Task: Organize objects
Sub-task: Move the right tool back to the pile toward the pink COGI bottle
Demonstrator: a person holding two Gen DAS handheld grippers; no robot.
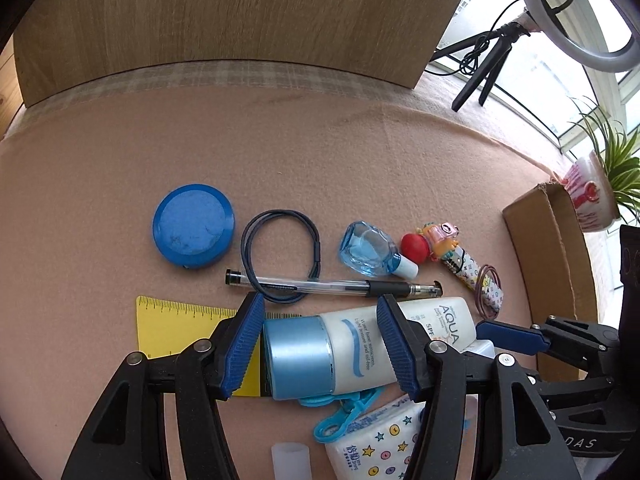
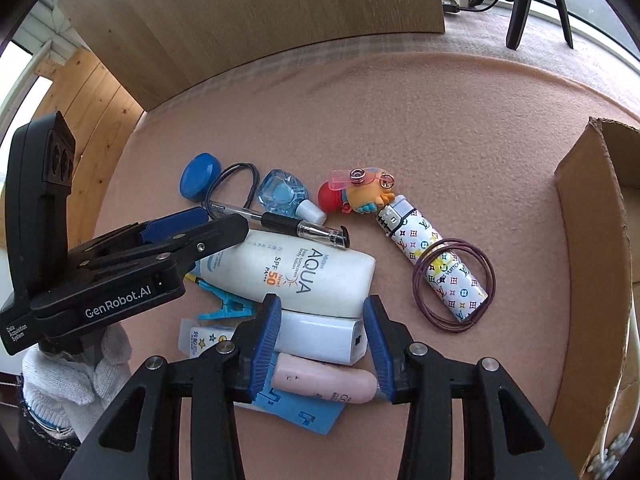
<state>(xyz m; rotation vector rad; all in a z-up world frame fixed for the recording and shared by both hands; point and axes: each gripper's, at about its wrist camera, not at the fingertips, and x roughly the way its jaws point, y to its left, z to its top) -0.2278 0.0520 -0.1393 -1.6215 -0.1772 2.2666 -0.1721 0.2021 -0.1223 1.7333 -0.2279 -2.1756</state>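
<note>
A pink felt table [image 1: 360,152] backs onto a wood panel [image 1: 240,20]; a cardboard box [image 2: 592,240] stands at the right. The left gripper [image 1: 320,344] tilts down, jaws apart, straddling the sunscreen bottle [image 1: 360,348]. The right gripper [image 2: 320,344] tilts down too, jaws apart around the white power bank [image 2: 320,338] and pink tube [image 2: 320,382].

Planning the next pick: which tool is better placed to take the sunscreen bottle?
Left. The left tool already straddles the sunscreen bottle near its blue cap, pads not visibly pressing. The right tool sits over the pink tube instead.
</note>
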